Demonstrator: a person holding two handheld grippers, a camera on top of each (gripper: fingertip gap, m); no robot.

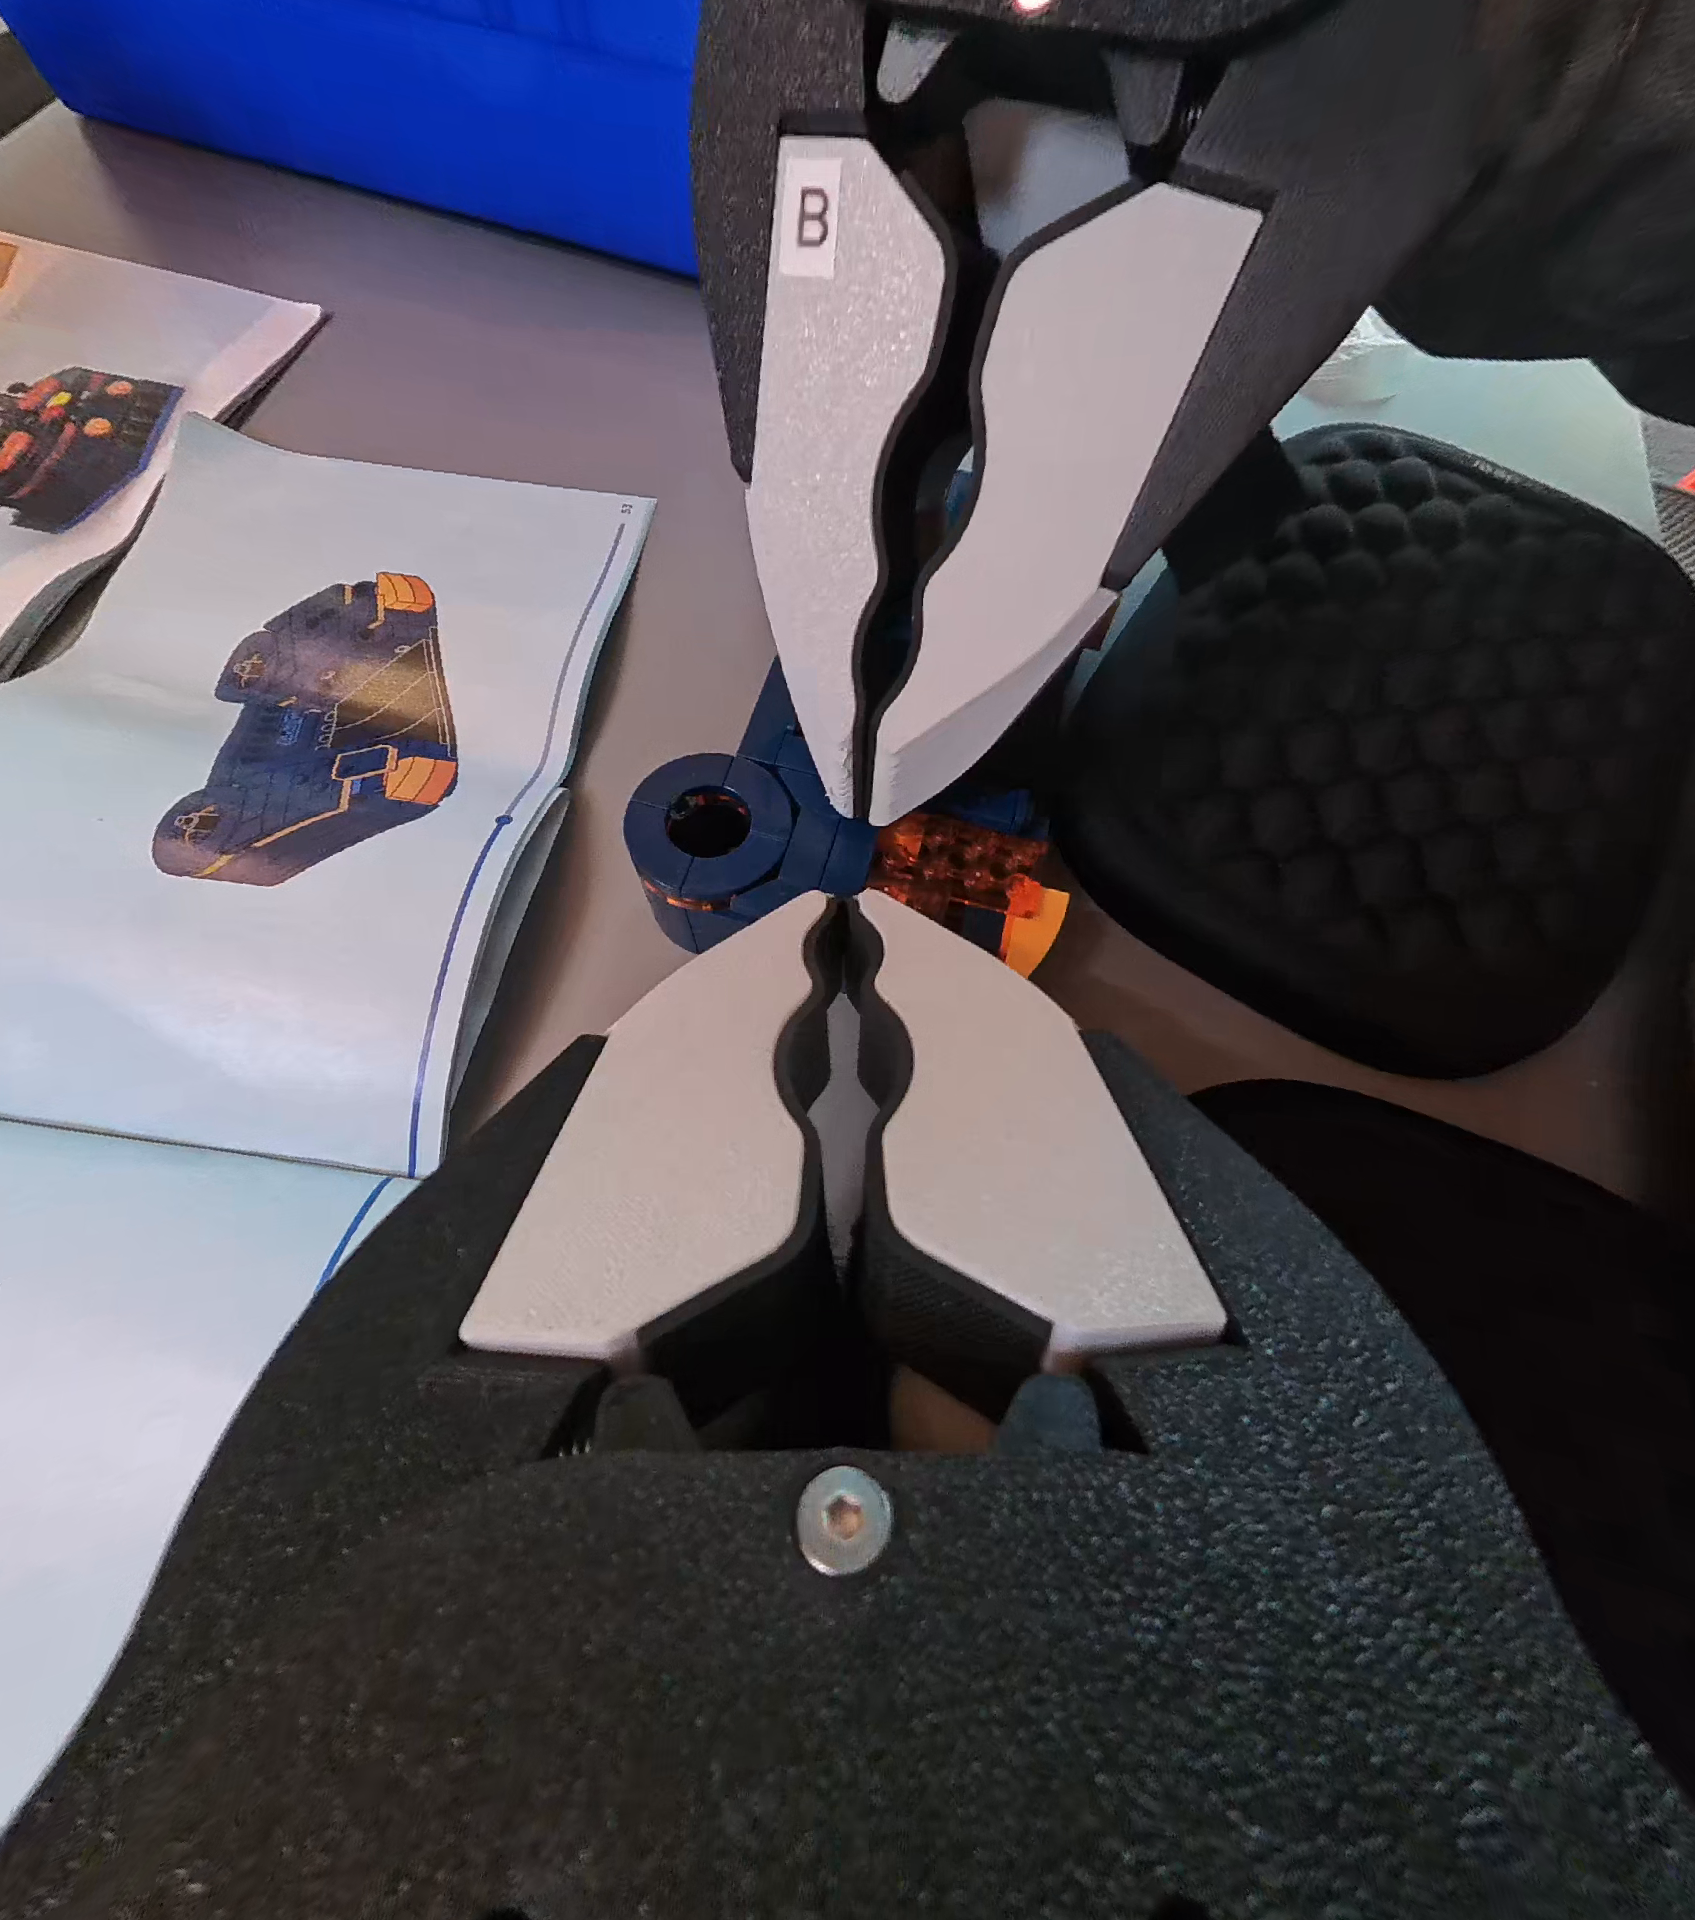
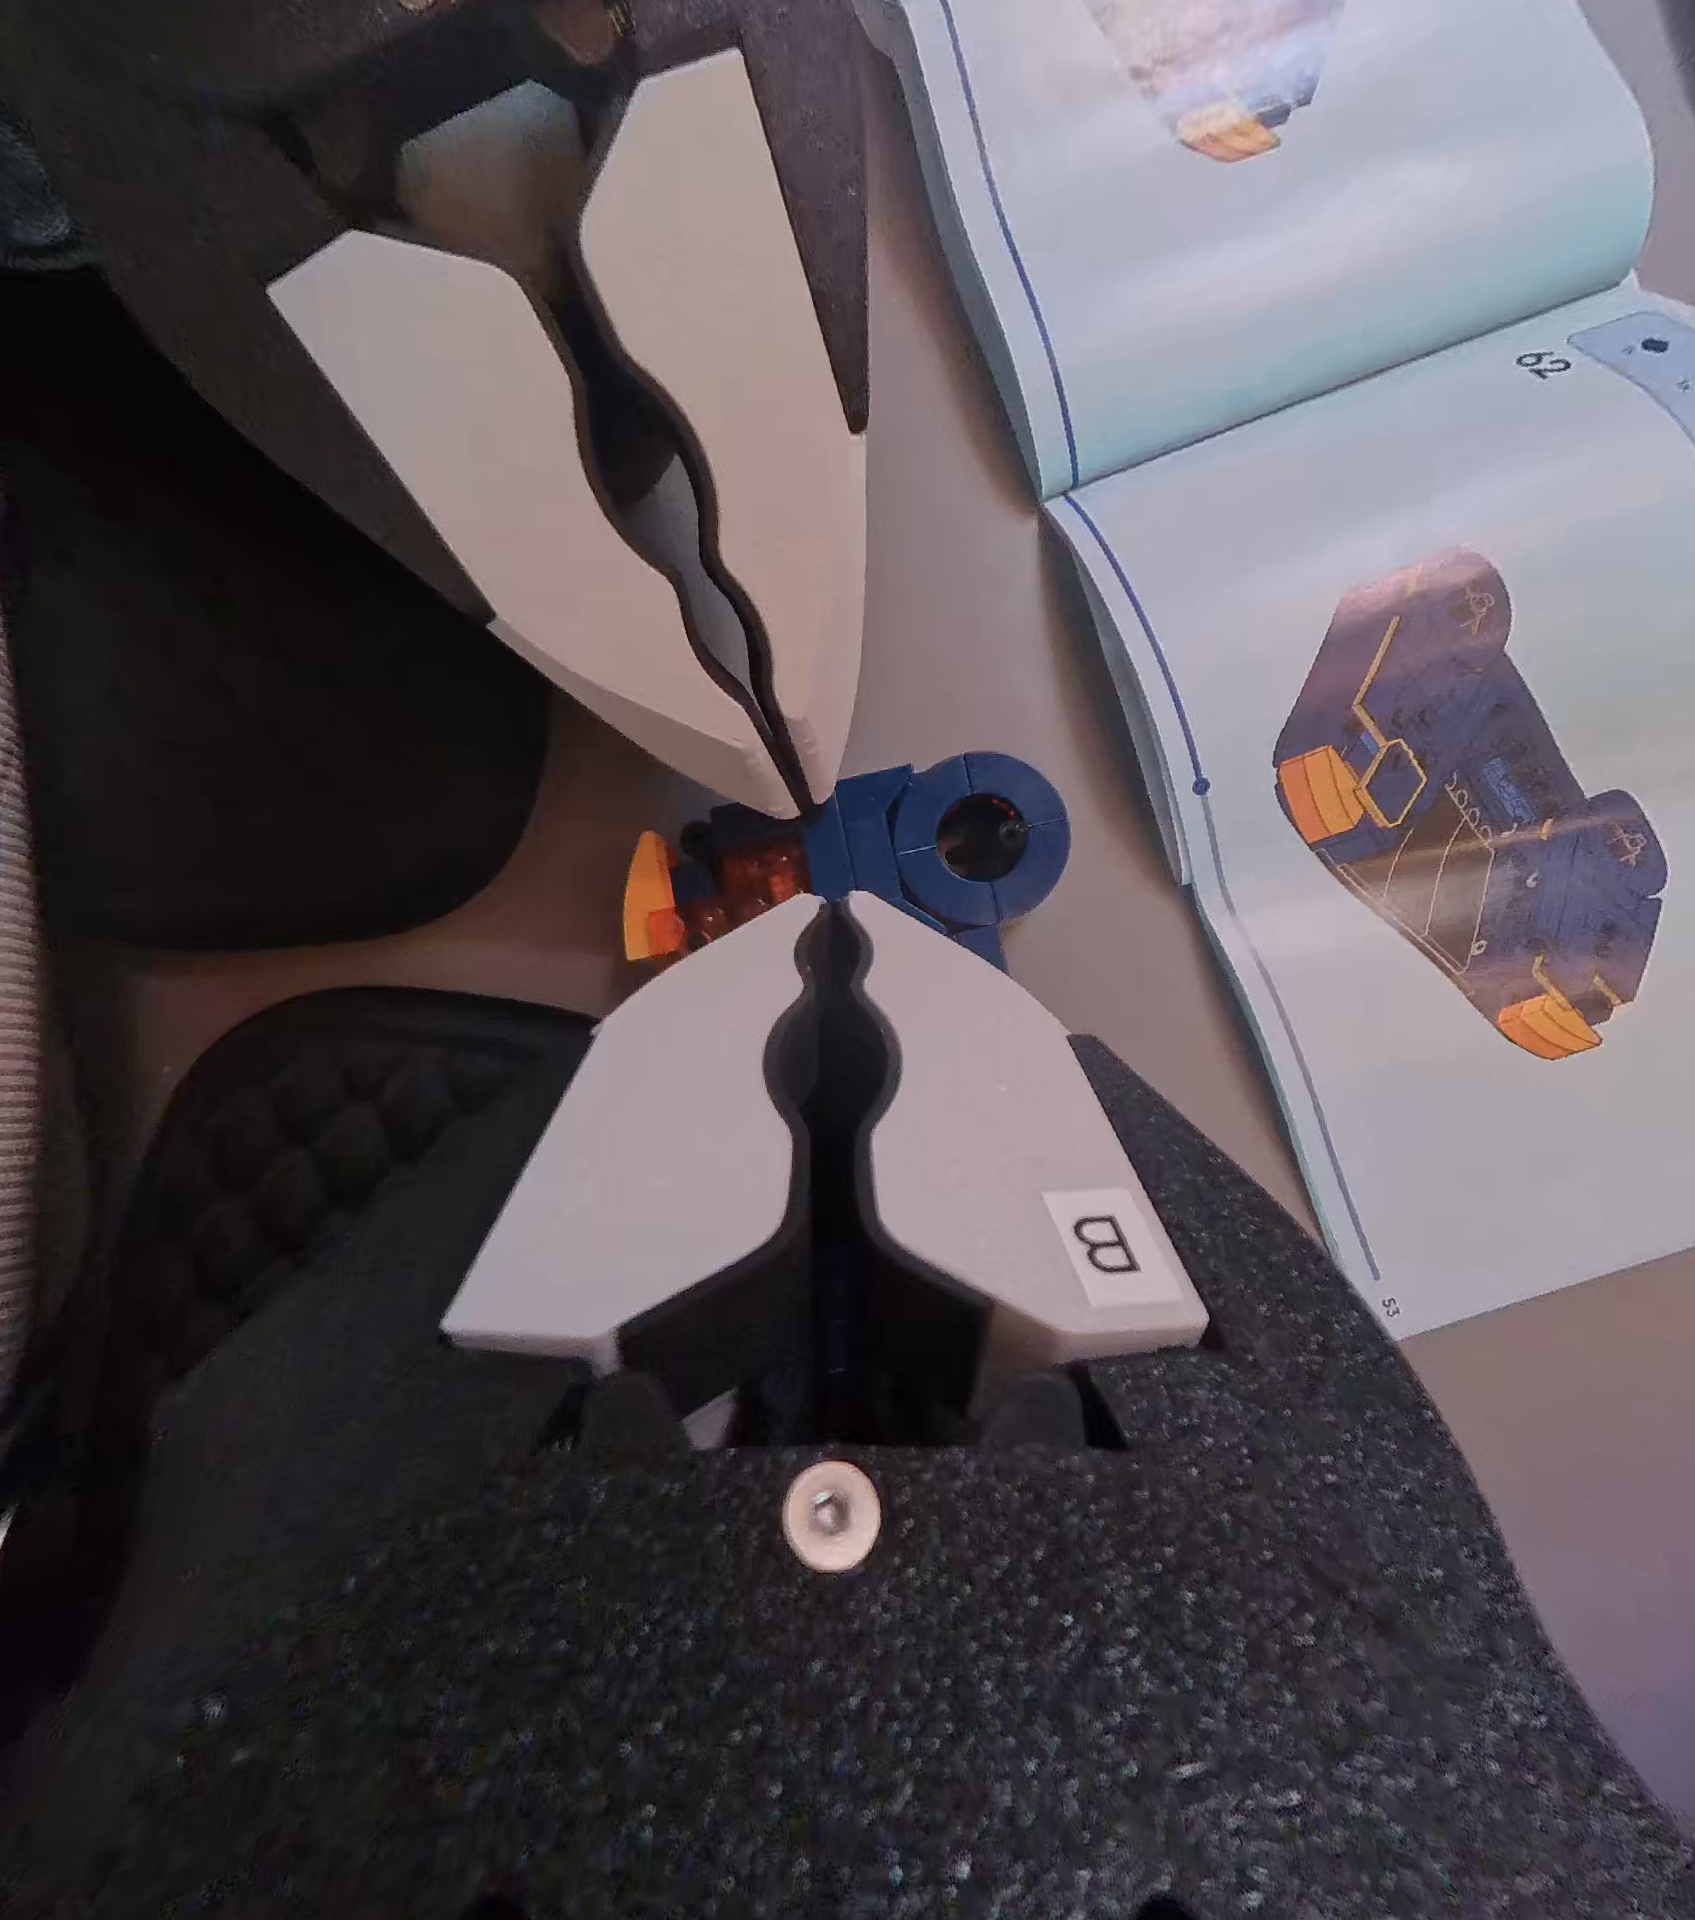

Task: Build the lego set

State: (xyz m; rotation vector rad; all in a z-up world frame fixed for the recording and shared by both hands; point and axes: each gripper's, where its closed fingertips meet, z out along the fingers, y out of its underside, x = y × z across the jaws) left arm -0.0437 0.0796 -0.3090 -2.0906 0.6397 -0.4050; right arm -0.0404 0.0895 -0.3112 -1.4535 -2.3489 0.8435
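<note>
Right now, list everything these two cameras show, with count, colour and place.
Lego assembly: one, dark blue with clear orange and solid orange parts and a ring-shaped end, held above the table between both tools.
Instruction booklet: one, pale blue pages, open on the table beside the assembly.
Second booklet: one, pale with a dark picture, partly under the open one.
Bin: one, blue, at the far table edge.
Cushion: one, black and bumpy, on the side away from the booklets.
Table: one, grey.
Left tool: grey fingers on a black body, shut on the assembly.
Right tool: grey fingers on a black body, shut on the assembly from the opposite side.
</note>
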